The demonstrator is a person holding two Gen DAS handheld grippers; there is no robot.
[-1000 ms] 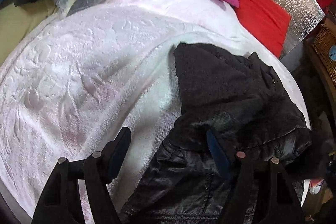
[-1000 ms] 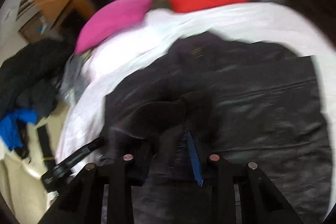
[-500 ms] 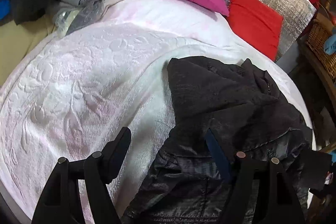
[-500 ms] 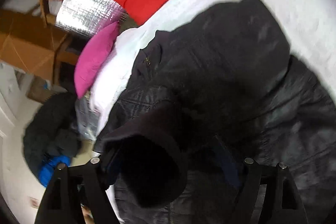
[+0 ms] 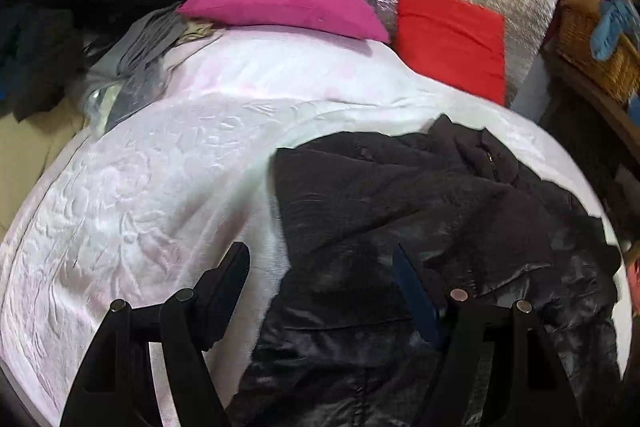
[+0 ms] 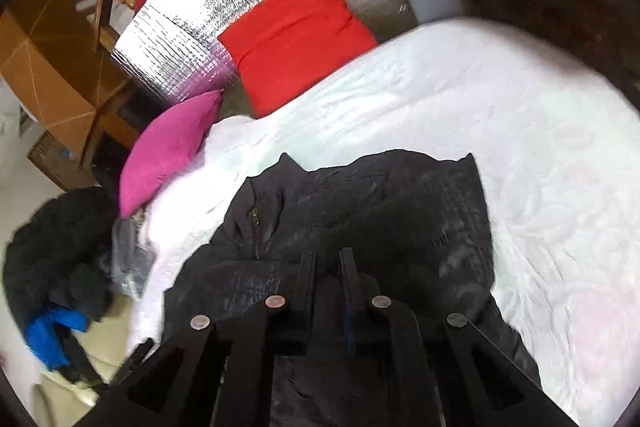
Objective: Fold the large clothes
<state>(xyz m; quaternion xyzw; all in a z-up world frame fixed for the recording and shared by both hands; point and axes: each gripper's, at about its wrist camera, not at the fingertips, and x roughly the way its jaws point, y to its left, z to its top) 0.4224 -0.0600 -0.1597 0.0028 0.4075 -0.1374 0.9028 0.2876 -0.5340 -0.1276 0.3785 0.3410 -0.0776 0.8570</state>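
— Where's the jacket (image 5: 420, 227)?

— On the bed (image 5: 140, 207), heaped under and ahead of both my grippers. My left gripper (image 5: 320, 277) has its jaws spread wide, gripping nothing. My right gripper (image 6: 326, 267) has its jaws nearly shut; I can't tell if cloth sits between them.

— Which step?

— Mid-fold, I judge. Next I need a hem edge ahead of my left jaws, then carry it across.

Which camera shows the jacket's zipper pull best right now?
The right wrist view: the zipper pull sits clear on the black jacket collar. The left wrist view shows only a tiny glint among dark folds.
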